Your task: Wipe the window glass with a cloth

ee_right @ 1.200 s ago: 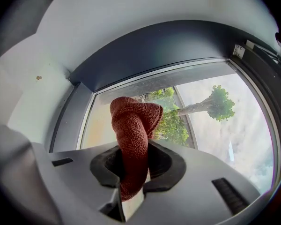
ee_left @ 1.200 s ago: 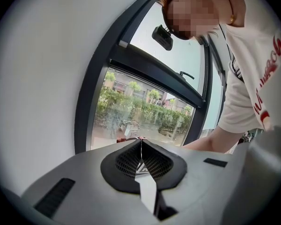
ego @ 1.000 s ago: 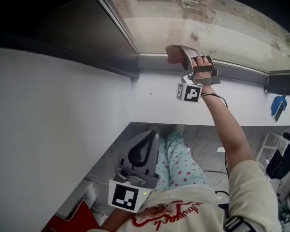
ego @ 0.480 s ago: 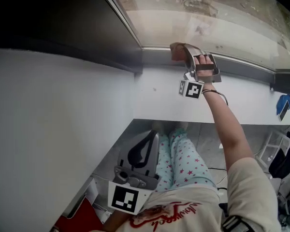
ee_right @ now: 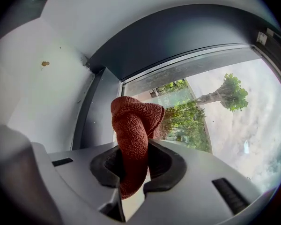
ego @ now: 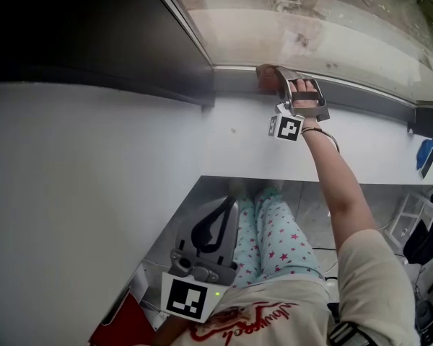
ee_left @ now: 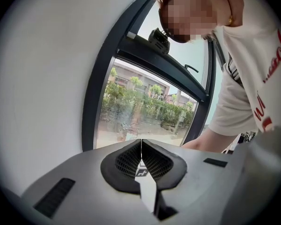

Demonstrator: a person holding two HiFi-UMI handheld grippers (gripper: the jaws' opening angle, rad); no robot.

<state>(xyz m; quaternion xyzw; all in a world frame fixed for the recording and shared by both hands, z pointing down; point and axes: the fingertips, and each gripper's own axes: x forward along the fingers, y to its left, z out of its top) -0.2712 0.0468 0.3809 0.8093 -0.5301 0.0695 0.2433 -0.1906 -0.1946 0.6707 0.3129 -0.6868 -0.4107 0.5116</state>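
Reaching up with your right arm, you held the right gripper (ego: 276, 79) at the lower edge of the window glass (ego: 325, 27), close to its left corner. Its jaws were clamped on a rust-red cloth (ego: 264, 76). In the right gripper view the bunched end of the cloth stood up past the tips, in front of the pane. Whether it actually pressed on the glass could not be told.

Your left gripper (ego: 224, 209) hung low by your body, above your star-printed trousers (ego: 274, 240). Its jaws were pressed together with nothing between them.

The pane looked hazy and speckled in the head view. A dark grey frame (ego: 227, 78) ran along its left and bottom sides. Through the pane you had trees, a stretch of pale paved ground and buildings far beyond.

A plain white wall (ego: 86, 179) filled the left of the room. A white panel (ego: 361, 153) ran under the window, above the grey floor (ego: 310, 207). A small blue object (ego: 426, 154) hung at the far right of that panel. Something red (ego: 119, 326) lay near your feet at the lower left.
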